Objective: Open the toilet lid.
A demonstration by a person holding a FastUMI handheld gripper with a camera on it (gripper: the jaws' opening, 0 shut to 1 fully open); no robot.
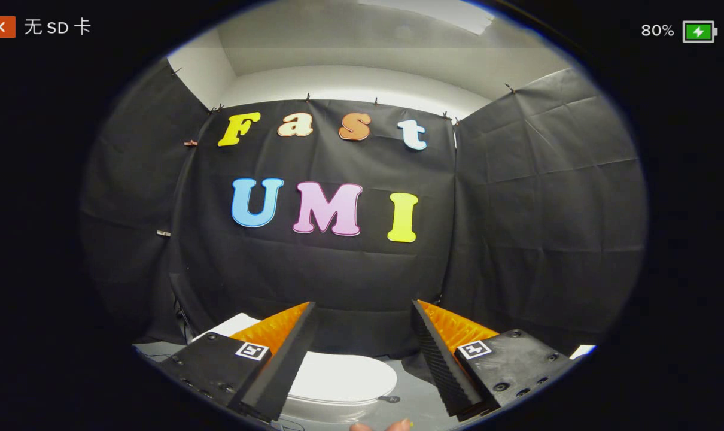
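The tool (362, 353) is held with its two fingers (290, 359) spread wide apart, and nothing is gripped between them. Each finger is seen as a black wedge with a ribbed inner face and an orange backing, and a small square black-and-white marker (252, 351) is carried on the block behind each one.

The toilet lid (344, 377) is seen below and just beyond the fingertips, in the gap between the two fingers and partly covered by the left finger. It is white, rounded and lies flat and closed on the toilet. No part of the tool is touching it; the fingers are held above it, pointing over it toward the wall.

A white edge of the toilet's rear part (233, 326) is visible past the left finger, close against the wall. A grey floor (413, 398) is seen around the toilet, ahead of the right finger, and a small dark object lies on it just beside the lid's right edge; what it is cannot be told.

The black cloth wall (517, 209) is hung ahead of the tool and on both sides, and a white ceiling (350, 78) is seen above it. Two fingertips of a hand (380, 426) are seen close under the tool, between the bases of the fingers.
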